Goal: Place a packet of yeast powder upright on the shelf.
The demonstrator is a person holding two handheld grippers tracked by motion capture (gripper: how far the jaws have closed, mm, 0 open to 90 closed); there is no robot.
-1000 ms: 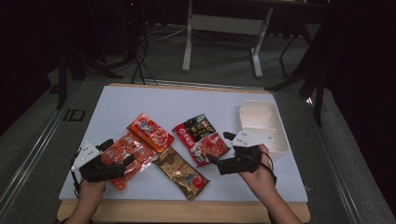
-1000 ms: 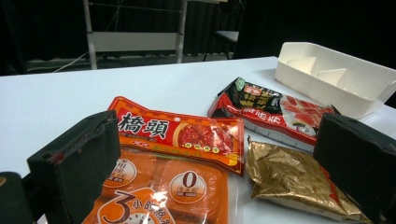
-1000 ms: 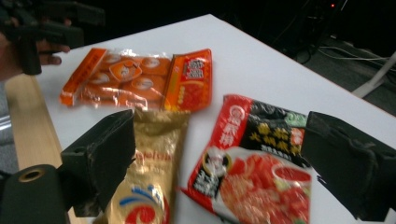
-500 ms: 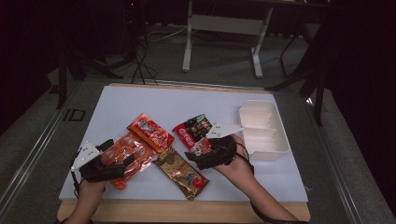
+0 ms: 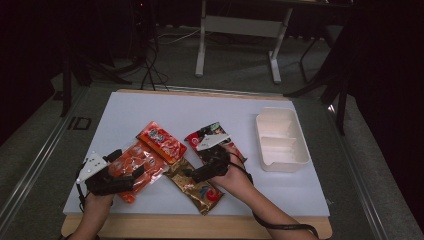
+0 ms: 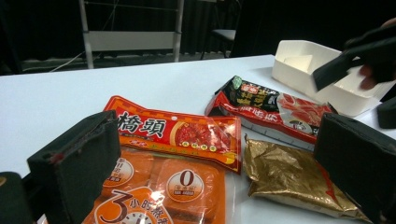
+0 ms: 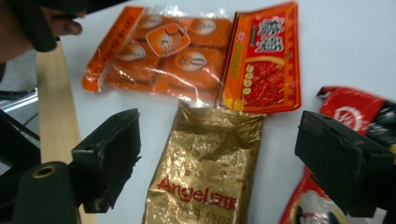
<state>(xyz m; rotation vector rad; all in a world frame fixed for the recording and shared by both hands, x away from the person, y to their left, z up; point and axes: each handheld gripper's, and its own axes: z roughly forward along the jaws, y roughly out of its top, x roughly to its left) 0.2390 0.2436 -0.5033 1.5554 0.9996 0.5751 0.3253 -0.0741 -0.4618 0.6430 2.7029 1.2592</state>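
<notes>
Several snack packets lie together on the white table (image 5: pixel 165 107). A gold packet (image 5: pixel 197 187) (image 7: pixel 205 163) printed "Angel" lies between the wide-apart jaws of my right gripper (image 5: pixel 192 174) (image 7: pixel 229 161), which is open just above it. My left gripper (image 5: pixel 131 174) (image 6: pixel 219 172) is open too, low over the near end of an orange multi-pack (image 5: pixel 135 159) (image 6: pixel 173 191). A red-orange packet (image 5: pixel 161 141) (image 6: pixel 182 133) overlaps the multi-pack's far side. A red and black packet (image 5: pixel 212 134) (image 6: pixel 275 105) lies partly under my right hand.
A white two-part box (image 5: pixel 281 140) (image 6: pixel 303 56) stands to the right of the packets with nothing in it. The table's wooden front edge (image 5: pixel 200 226) runs close to both hands. Dark floor, table legs and cables lie beyond the far edge.
My right gripper has moved left from beside the white box, across the red and black packet, to over the gold packet. The left gripper has stayed put.
</notes>
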